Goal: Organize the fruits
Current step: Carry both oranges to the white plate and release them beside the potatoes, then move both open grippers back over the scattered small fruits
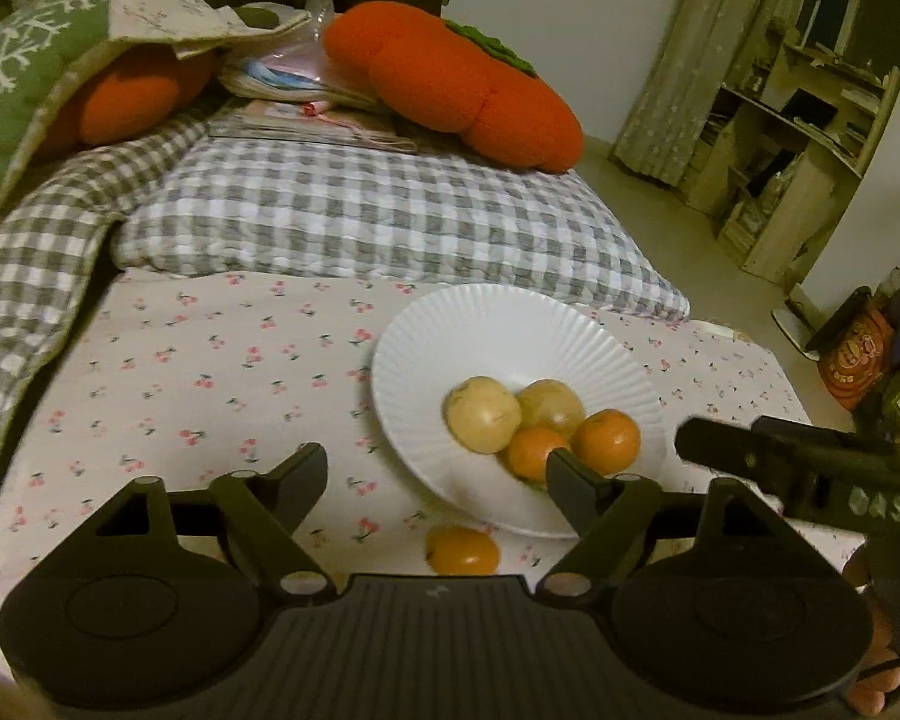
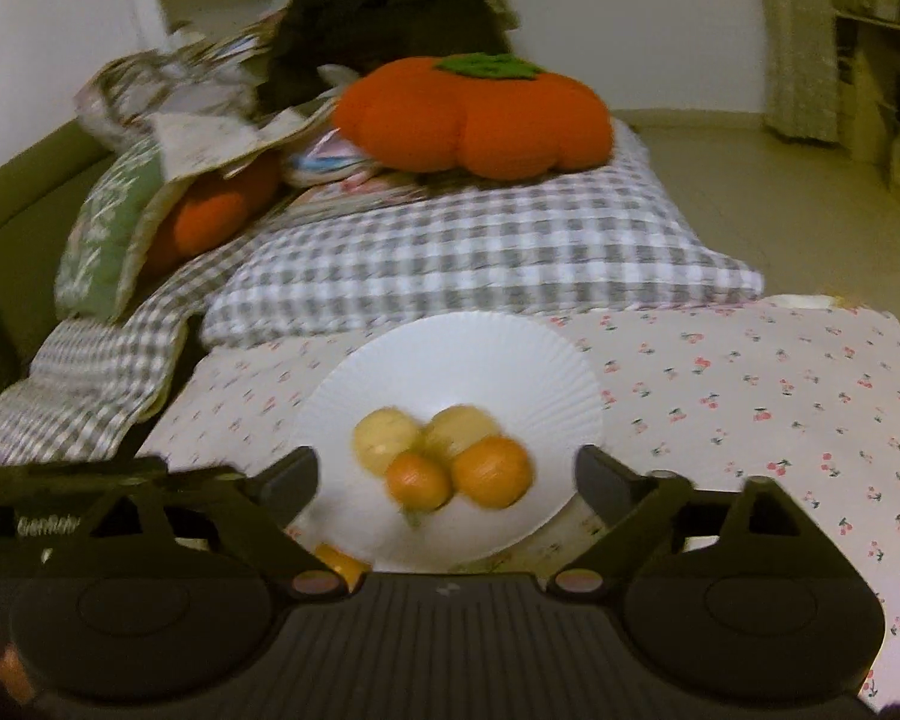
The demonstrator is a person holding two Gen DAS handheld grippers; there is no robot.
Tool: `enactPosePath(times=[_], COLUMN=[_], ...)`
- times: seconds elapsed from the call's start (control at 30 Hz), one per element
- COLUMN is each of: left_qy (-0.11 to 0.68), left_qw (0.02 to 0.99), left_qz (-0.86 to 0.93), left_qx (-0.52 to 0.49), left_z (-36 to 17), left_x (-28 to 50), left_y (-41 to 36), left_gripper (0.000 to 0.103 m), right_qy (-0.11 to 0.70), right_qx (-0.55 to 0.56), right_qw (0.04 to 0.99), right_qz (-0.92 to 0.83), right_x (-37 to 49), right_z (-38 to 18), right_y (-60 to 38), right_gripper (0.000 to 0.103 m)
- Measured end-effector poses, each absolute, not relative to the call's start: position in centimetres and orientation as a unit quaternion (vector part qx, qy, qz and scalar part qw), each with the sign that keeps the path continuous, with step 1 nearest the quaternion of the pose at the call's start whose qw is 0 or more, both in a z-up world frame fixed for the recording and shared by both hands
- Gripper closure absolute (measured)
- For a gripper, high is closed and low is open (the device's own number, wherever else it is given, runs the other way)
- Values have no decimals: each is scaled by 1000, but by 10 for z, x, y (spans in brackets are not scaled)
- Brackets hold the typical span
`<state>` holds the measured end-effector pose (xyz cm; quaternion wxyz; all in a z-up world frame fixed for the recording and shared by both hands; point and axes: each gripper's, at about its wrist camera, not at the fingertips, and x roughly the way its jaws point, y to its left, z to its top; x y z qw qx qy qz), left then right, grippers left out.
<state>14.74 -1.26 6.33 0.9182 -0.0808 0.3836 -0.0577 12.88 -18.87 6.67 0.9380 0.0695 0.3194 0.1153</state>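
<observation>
A white ribbed plate (image 1: 450, 336) lies on the cherry-print sheet and holds two pale yellow fruits (image 1: 483, 414) and two oranges (image 1: 607, 441). One loose orange (image 1: 463, 550) lies on the sheet just in front of the plate. My left gripper (image 1: 435, 468) is open and empty, above the loose orange, its right finger over the plate's near rim. My right gripper (image 2: 447, 477) is open and empty, hovering over the plate (image 2: 450, 354) with its fruits (image 2: 489, 471). The loose orange (image 2: 339, 561) peeks out below the left finger. The right gripper also shows in the left wrist view (image 1: 750, 450).
A grey checked pillow (image 1: 360, 210) lies behind the plate. Orange pumpkin-shaped cushions (image 1: 450, 81) and a green cushion (image 1: 12, 96) sit farther back. The bed edge drops to the floor on the right, with shelves (image 1: 798, 138) beyond.
</observation>
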Motion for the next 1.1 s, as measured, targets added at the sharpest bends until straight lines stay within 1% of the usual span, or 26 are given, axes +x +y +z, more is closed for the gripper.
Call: enactPosePath(times=[0.03,0.07,0.17,0.27,0.47,0.67,0.87,0.93,1.0,1.1], left_qy=[384,385,388,393,401,433,436,429,428,436], left_qw=[918,918,918,917,914,900,898,902,902,897], left_qz=[-57,-56,-53,-44,-28,-15,-17,-14,-19,-28], left_qx=[-79,-77,-66,-59,-56,-47,-44,-47,-52,-59], left_z=[64,64,63,62,62,53,50,51,51,48], left_x=[144,142,134,126,112,105,100,97,97,98], left_y=[-9,-7,2,11,24,27,28,27,26,24], left_gripper=[29,27,23,21,11,11,11,14,24,29], right_qy=[319,316,313,315,318,322,336,334,335,343], right_qx=[61,53,38,36,21,-11,-42,-60,-75,-89], right_qw=[938,939,939,937,932,925,906,902,899,892], right_qz=[123,127,138,148,171,202,254,267,273,280], right_x=[125,121,109,103,90,75,66,62,59,58], right_z=[68,69,70,70,67,62,55,54,51,45], right_y=[-185,-182,-174,-168,-153,-137,-122,-115,-110,-104], right_gripper=[1,0,0,0,0,0,1,1,1,2])
